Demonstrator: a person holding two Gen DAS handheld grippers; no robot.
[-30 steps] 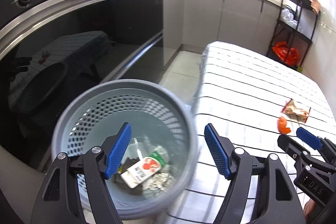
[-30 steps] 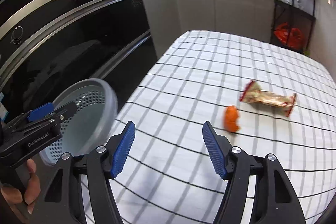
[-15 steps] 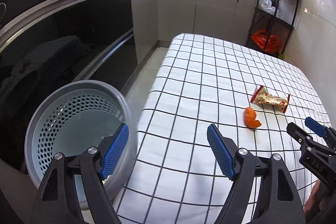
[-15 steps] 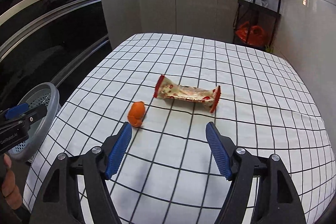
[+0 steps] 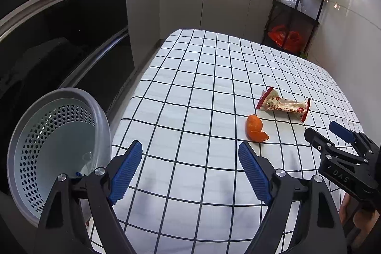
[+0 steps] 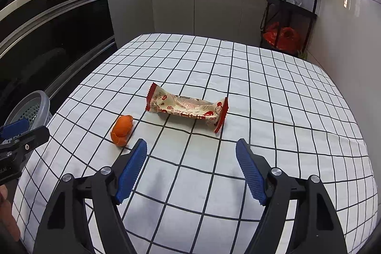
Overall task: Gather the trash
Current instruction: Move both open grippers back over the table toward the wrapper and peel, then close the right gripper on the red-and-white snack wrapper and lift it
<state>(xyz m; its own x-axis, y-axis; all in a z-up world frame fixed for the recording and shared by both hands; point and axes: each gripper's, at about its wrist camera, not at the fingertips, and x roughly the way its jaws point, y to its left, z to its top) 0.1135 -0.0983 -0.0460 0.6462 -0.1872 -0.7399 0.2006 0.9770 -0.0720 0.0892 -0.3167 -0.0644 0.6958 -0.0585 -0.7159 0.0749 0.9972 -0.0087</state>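
Note:
An orange peel [image 5: 256, 129] [image 6: 122, 127] and a red-and-white snack wrapper [image 5: 283, 107] [image 6: 188, 110] lie on the checked tablecloth [image 5: 190, 92] [image 6: 273, 92]. My left gripper [image 5: 190, 170] hovers over the cloth's near left part, its jaws opening with nothing between them; the peel lies just beyond its right finger. My right gripper [image 6: 190, 170] hangs just short of the wrapper, jaws opening and empty, the peel beside its left fingertip. The grey perforated bin [image 5: 57, 146] [image 6: 31, 108] stands off the table's left edge.
A dark oven front [image 5: 59, 39] runs along the left, grey cabinets [image 6: 197, 1] at the back. A black rack [image 6: 293, 4] with an orange bag stands at the far right by the white wall. A hand [image 5: 357, 218] holds the right gripper.
Both grippers swung rightward from the bin to over the table and widened. The peel and wrapper came closer into view; the bin slid to the left edge.

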